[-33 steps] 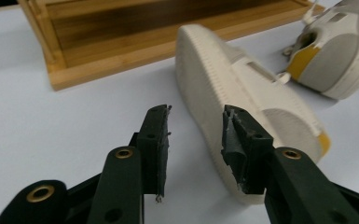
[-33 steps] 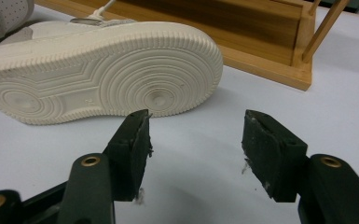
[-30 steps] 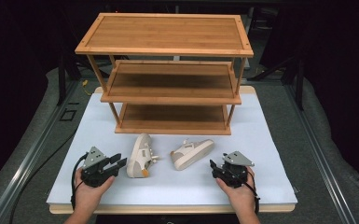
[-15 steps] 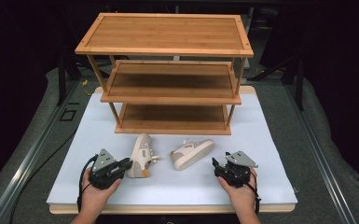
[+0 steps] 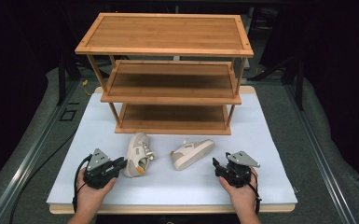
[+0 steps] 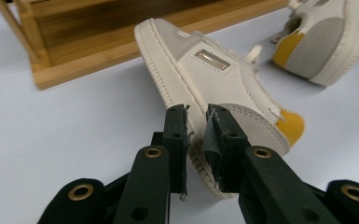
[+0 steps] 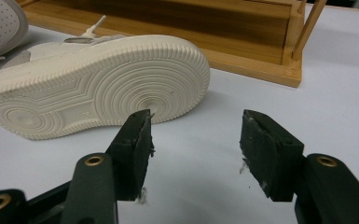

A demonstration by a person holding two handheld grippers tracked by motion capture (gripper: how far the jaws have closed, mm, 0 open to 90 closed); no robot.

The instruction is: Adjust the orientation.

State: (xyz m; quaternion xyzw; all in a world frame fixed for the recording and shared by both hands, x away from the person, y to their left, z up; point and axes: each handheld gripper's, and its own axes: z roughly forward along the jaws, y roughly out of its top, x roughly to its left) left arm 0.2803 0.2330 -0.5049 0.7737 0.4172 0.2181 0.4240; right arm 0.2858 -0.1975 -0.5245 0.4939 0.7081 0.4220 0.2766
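Two cream sneakers with yellow heel patches lie on their sides on the white board (image 5: pixel 265 140). My left gripper (image 5: pixel 121 164) is at the heel of the left sneaker (image 5: pixel 137 154). In the left gripper view its jaws have just been closing, and the gripper (image 6: pixel 196 116) now pinches the heel edge of that sneaker (image 6: pixel 214 79). My right gripper (image 5: pixel 217 164) stands open just right of the right sneaker (image 5: pixel 192 153). The right gripper view has the gripper (image 7: pixel 196 126) facing this sneaker's ribbed sole (image 7: pixel 98 88), with nothing between the pads.
A three-tier wooden shoe rack (image 5: pixel 168 32) stands at the back of the board, its bottom shelf (image 5: pixel 172 119) just behind the sneakers. Grey padded table surface (image 5: pixel 321 154) surrounds the board. Dark space lies beyond.
My left gripper has slid right to the left sneaker's heel and its jaws have closed on it. The right gripper has stayed put.
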